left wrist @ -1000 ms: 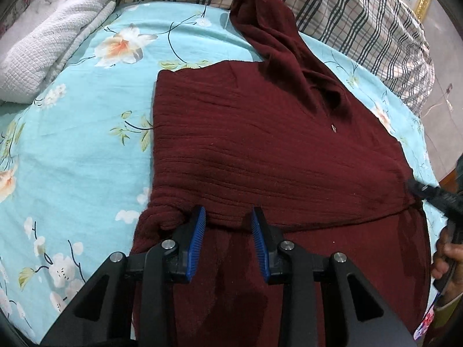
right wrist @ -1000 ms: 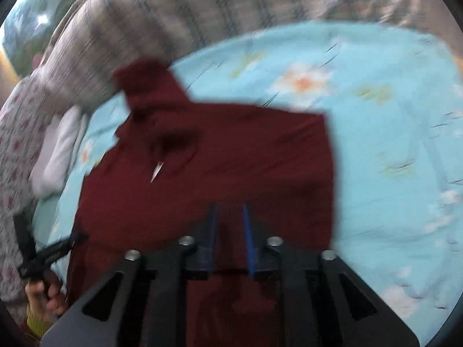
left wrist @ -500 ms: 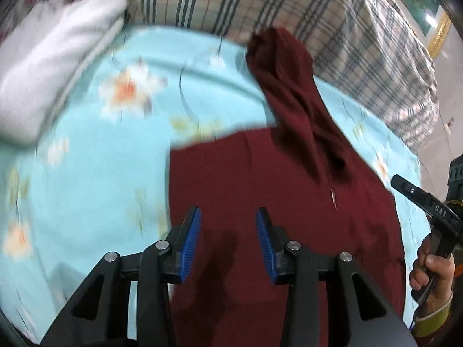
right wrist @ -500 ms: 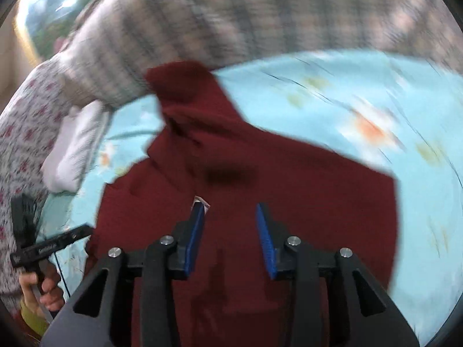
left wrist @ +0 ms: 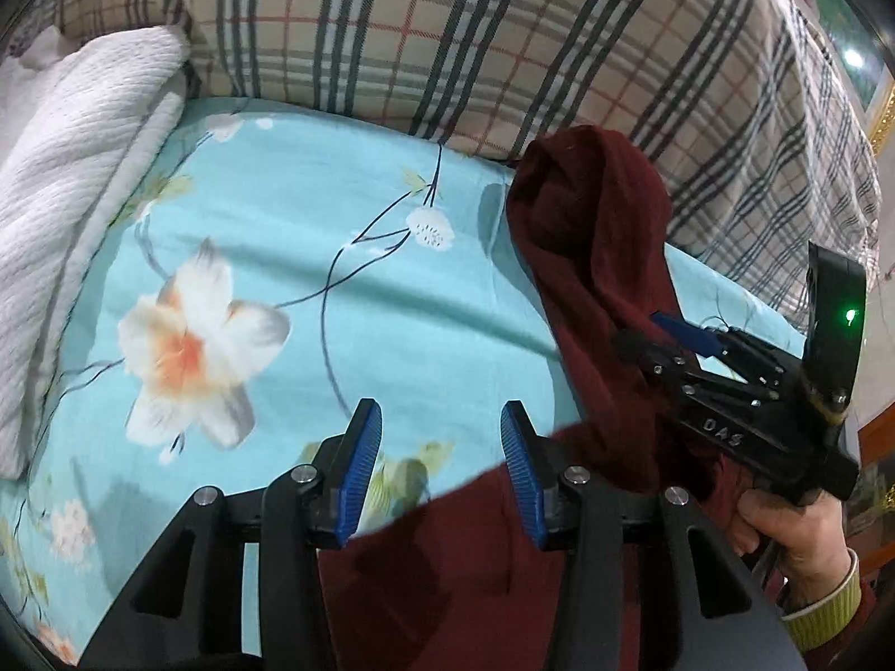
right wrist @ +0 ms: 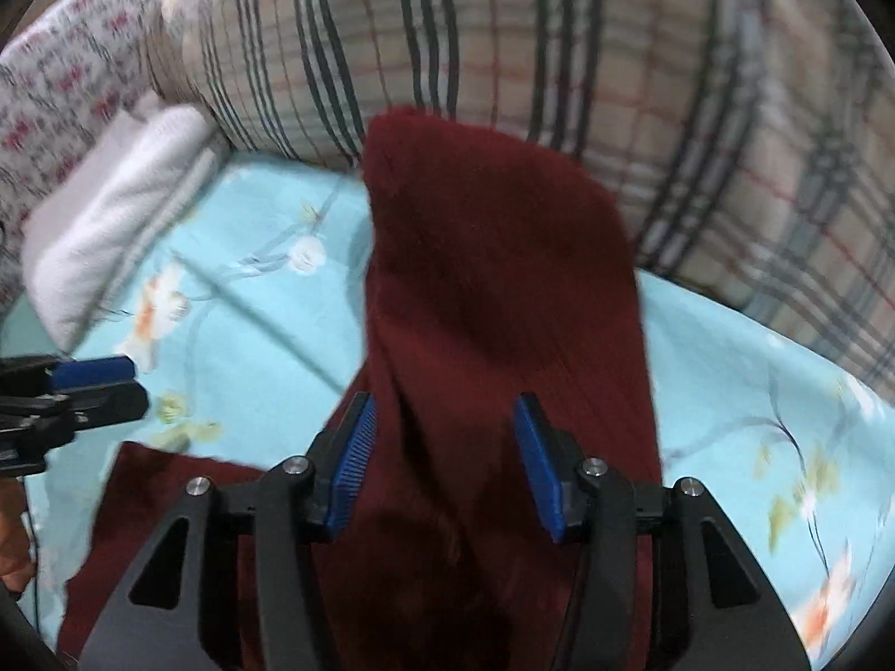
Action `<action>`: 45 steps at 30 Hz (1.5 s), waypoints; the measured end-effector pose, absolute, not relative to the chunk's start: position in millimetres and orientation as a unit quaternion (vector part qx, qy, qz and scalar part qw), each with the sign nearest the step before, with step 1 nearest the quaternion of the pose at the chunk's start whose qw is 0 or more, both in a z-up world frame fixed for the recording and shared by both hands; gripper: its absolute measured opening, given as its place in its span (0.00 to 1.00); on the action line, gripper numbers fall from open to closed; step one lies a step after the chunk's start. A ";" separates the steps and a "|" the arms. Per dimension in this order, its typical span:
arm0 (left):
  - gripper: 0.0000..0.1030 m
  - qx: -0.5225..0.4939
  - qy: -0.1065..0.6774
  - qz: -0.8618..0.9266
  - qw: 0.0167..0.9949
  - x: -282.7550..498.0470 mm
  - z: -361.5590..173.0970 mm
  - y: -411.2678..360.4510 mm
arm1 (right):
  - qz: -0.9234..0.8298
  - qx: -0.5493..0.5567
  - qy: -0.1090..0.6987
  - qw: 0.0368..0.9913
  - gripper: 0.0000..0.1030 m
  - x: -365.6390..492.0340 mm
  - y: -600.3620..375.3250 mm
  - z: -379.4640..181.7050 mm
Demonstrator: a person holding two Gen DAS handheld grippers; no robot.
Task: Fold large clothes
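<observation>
A dark red hooded sweater lies on the light blue flowered sheet (left wrist: 313,257). Its hood (left wrist: 593,235) stretches toward the plaid bedding, and its body (left wrist: 458,570) fills the bottom of the left wrist view. My left gripper (left wrist: 442,464) hovers over the body's top edge, jaws opening, with nothing pinched. My right gripper (right wrist: 446,464) hangs above the hood (right wrist: 492,257), jaws opening; the cloth lies under the pads, not squeezed. Each view shows the other gripper: the right gripper (left wrist: 654,335) held by a hand (left wrist: 794,531) beside the hood, and the left gripper (right wrist: 123,386) at the left edge.
A plaid quilt (left wrist: 503,45) is heaped along the far side of the bed. A folded white blanket (left wrist: 72,212) lies at the left. A pink-flowered cushion (right wrist: 61,84) sits at the top left of the right wrist view. Bare sheet (right wrist: 755,391) lies right of the hood.
Both grippers have swept from the sweater's folded lower edge up toward the hood, and their jaws have widened. The right gripper has rolled and now sits over the hood.
</observation>
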State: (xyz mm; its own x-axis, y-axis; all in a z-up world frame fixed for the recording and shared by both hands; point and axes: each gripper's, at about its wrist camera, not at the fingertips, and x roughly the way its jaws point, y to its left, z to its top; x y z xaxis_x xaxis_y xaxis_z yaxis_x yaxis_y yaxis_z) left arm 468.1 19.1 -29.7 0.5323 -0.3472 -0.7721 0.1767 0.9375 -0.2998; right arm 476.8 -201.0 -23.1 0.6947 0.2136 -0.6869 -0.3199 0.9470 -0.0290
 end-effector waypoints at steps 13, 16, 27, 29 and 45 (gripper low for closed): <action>0.55 -0.012 0.430 -0.180 0.884 506.5 -24.7 -63.9 | 0.062 0.089 0.316 0.943 0.07 425.5 -362.2 9.9; 0.58 0.044 0.411 -0.169 0.895 508.1 -26.1 -84.3 | 0.056 0.115 0.330 0.935 0.07 424.1 -387.3 -2.9; 0.64 0.112 0.402 -0.184 0.890 546.7 -34.5 -126.7 | 0.079 0.160 0.332 0.926 0.07 435.3 -402.8 -15.1; 0.64 0.140 0.404 -0.174 0.887 552.3 -37.3 -138.7 | 0.082 0.158 0.331 0.927 0.07 437.7 -400.3 -16.0; 0.56 0.178 0.405 -0.200 0.874 569.5 -68.5 -146.0 | 0.088 0.191 0.319 0.924 0.07 437.7 -414.0 -18.7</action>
State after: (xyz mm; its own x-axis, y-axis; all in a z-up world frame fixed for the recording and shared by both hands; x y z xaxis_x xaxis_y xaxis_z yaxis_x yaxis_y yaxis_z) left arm 569.5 -146.0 -68.5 0.5917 -0.2057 -0.7795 0.4947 0.8561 0.1495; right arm 437.7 -414.0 -18.7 0.7813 0.2849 -0.5554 -0.0413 0.9114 0.4094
